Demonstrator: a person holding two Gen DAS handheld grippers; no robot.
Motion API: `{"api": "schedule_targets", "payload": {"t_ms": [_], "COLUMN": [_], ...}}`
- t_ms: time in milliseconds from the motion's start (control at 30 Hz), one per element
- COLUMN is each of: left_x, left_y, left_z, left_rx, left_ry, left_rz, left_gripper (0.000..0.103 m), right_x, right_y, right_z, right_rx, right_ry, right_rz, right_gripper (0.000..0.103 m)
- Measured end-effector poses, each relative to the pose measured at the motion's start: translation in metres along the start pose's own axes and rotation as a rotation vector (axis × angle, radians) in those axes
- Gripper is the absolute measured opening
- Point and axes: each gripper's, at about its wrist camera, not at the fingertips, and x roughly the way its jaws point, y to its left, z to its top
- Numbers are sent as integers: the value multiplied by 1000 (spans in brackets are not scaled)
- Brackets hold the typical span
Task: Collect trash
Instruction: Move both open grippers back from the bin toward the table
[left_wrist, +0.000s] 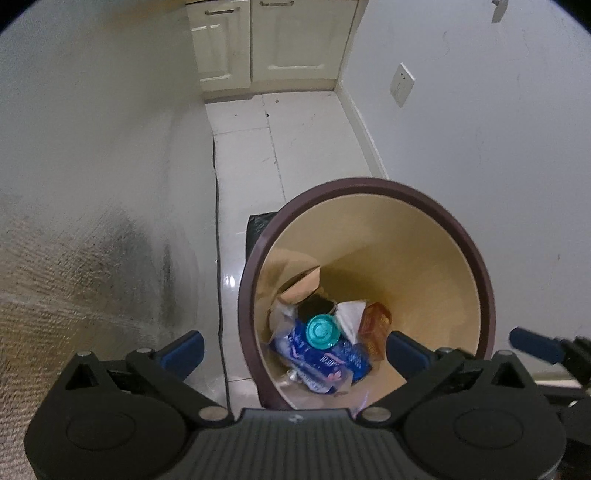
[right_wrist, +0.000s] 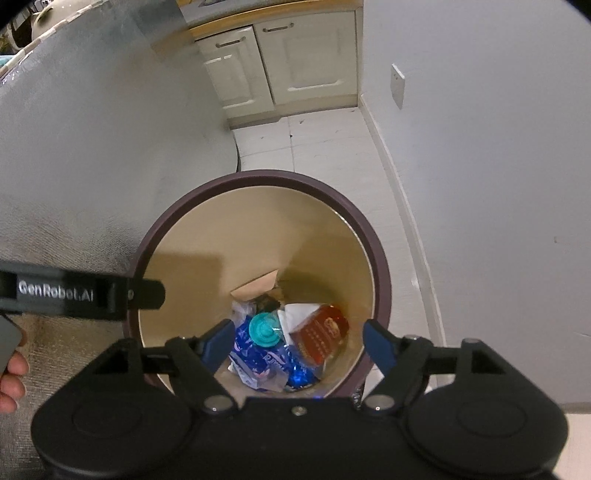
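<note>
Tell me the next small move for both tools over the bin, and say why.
Probably lift both away from the bin. The left tool and right tool are open and hold nothing, while the blue wrapper, teal lid and red box already lie inside.

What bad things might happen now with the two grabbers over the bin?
1. Both grippers hang close together over the trash bin: the left gripper and the right gripper might bump each other.
2. A finger could catch the bin's dark rim and tip it on the shiny floor.
3. Both grippers are open and empty, so reaching in might snag the blue wrapper and pull trash back out.
</note>
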Motion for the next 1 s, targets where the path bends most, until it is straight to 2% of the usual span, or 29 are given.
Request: {"api": "schedule_targets", "payload": {"t_ms": [433, 533, 700, 1000], "left_x": [-7, -12, -21, -47], "left_y": [8, 9, 10, 0], "left_z": [-21, -27, -35, -54], "left_rx": [10, 11, -1, 25], "left_ry": [0, -5, -17, -72], "left_rz": [36, 38, 31, 10], "left_gripper": [103, 103, 103, 103], "right_x": [-23, -28, -37, -63], "right_y": [-3, -3, 0, -1], "right_z": [-4, -7, -14, -33], "right_rx": [-9, -10, -11, 8], "right_ry": [-31, -38, -49, -88], "right_rz": [-23, -29, -38, -53], "right_gripper": [86, 89, 103, 103]}}
